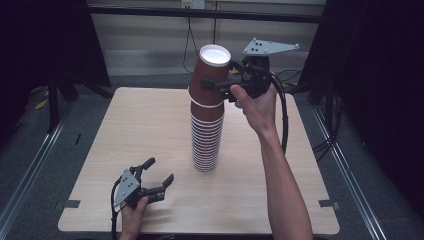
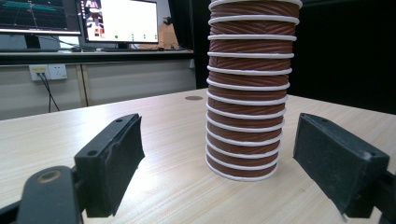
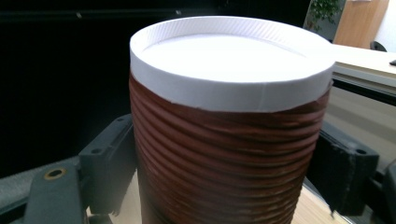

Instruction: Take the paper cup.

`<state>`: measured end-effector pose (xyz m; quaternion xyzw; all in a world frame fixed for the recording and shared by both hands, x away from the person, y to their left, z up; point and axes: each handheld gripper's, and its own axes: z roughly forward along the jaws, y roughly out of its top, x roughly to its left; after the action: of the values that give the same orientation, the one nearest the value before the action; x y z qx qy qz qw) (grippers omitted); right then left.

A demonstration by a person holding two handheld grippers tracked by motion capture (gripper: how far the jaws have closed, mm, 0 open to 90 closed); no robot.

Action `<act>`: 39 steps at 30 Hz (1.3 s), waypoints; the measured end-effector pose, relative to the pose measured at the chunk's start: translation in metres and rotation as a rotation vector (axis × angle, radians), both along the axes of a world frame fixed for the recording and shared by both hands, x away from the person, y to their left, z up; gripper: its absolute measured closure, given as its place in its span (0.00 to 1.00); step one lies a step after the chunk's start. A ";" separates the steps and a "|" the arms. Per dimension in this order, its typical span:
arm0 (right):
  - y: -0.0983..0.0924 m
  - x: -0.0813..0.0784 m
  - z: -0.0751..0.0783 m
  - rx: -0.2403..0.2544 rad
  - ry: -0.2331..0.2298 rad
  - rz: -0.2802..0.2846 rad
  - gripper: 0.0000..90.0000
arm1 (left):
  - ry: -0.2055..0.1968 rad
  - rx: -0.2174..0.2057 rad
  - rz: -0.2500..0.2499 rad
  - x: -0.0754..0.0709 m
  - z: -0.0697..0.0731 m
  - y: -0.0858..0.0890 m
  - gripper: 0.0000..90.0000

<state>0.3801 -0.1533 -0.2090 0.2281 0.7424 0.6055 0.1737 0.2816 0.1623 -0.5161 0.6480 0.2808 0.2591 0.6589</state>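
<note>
Ribbed brown top cup (image 1: 210,75), white base up, tilted, seemingly clamped by right gripper (image 1: 223,86); left gripper (image 1: 160,176) agape.

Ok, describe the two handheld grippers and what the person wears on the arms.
Both grippers are black. The left gripper has two blocky padded jaws, a grey three-cornered plate with small holes on top, and a black cable trailing from it. The right gripper carries the same kind of grey plate and a thick black cable looping down beside the forearm. No sleeves show on either forearm; both hands are ungloved.
</note>
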 end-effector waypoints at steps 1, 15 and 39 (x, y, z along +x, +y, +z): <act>-0.001 0.000 0.002 0.019 -0.006 -0.006 0.20 | 0.000 0.000 0.000 0.000 0.000 0.000 0.17; -0.005 -0.005 0.018 0.105 -0.046 -0.019 0.20 | 0.002 0.001 0.000 0.000 0.000 0.000 0.17; -0.032 -0.020 0.023 0.235 -0.111 -0.056 0.20 | 0.001 0.002 0.000 0.000 0.000 0.000 0.17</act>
<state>0.3604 -0.1850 -0.1863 0.2337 0.6490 0.6948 0.2037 0.2815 0.1625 -0.5160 0.6486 0.2812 0.2591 0.6581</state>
